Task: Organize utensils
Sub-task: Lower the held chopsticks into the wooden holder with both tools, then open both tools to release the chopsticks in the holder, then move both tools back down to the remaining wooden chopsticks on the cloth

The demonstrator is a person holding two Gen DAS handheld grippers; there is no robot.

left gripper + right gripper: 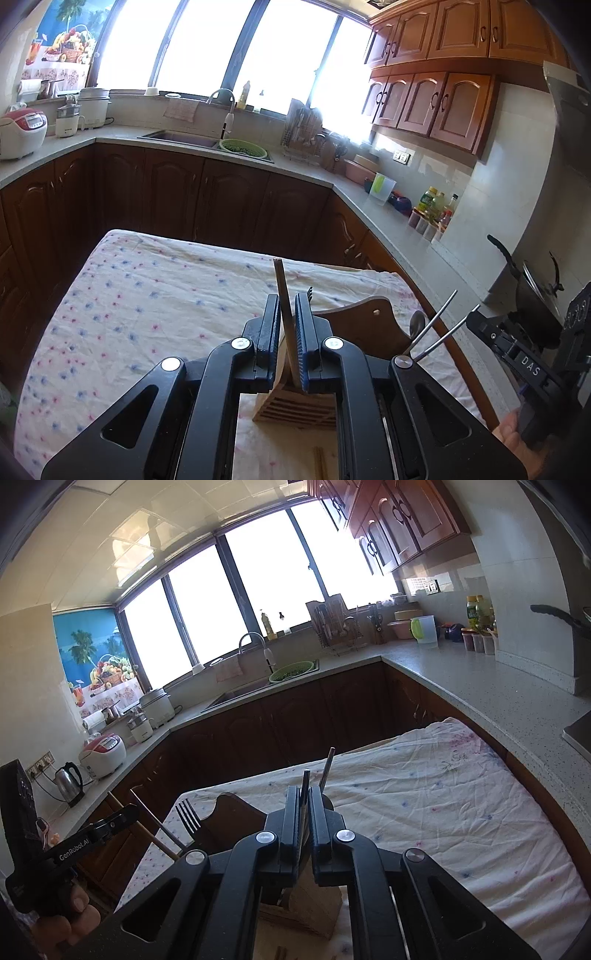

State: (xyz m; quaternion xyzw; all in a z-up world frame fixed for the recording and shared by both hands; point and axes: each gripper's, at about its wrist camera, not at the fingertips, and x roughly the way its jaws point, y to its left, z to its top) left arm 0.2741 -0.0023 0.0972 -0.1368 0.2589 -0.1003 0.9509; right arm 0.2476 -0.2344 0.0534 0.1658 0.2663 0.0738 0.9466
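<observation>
So both grippers are parked right over the wooden utensil holder (295, 404), which sits at the near end of a table covered with a floral cloth (147, 295). In the left wrist view the left gripper (287, 317) has a wooden chopstick (283, 295) standing between its blue pads, tilted a bit to the left, with its lower end going down into the holder; the jaws are nearly together around it, but there's a sliver of gap on the left side, so I honestly can't tell whether they're pinching it or just loosely framing it. A fork (308, 293) pokes its tines up just behind the right-hand finger. Right of the holder a spoon (417, 321) and two metal chopsticks (439, 325) lean out to the right. In the right wrist view the right gripper (303, 805) has its jaws almost closed on a thin dark metal utensil handle (305, 786) standing upright between the pads, again hard to say how firmly. Another metal rod (327, 766) sticks up just beyond it. A loose wooden chopstick pair (319, 461) lies on the cloth, nearer than the holder. The kitchen counter (388, 221) wraps around the far side and the right.
</observation>
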